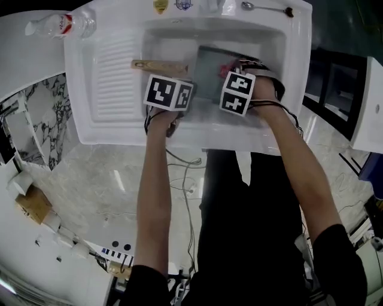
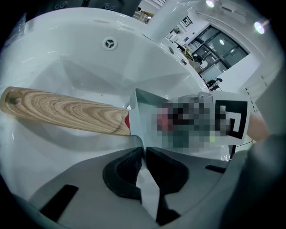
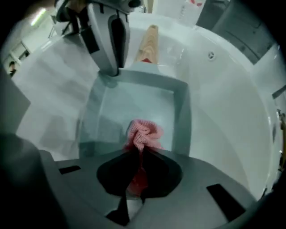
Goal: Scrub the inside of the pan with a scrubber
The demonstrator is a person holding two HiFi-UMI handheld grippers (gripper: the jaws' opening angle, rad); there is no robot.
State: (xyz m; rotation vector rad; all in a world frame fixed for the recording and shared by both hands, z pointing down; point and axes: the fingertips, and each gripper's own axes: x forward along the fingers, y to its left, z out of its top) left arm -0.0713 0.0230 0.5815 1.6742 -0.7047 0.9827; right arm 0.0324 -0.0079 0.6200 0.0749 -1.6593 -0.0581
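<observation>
1. Nearest the person, the right gripper [image 3: 142, 156] pinches a pink mesh scrubber [image 3: 144, 133]. Its bunched head is low over the floor of the square grey pan [image 3: 134, 100].
2. To its left, the left gripper [image 2: 144, 154] has its jaws pressed together on the pan's thin wall, close to where the wooden handle [image 2: 62, 109] joins.
3. The pan lies in the basin of the white sink [image 1: 108, 77], handle pointing left.
4. Scrubbing looks under way. The next move calls for sweeping the scrubber over the floor and into the corners while the left grip steadies the pan.
5. Only the right gripper view shows the scrubber clearly; the head view's marker cubes hide it. Only the head view shows the bottle [image 1: 63, 25] and spoon [image 1: 263, 8] at the far edge.
</observation>
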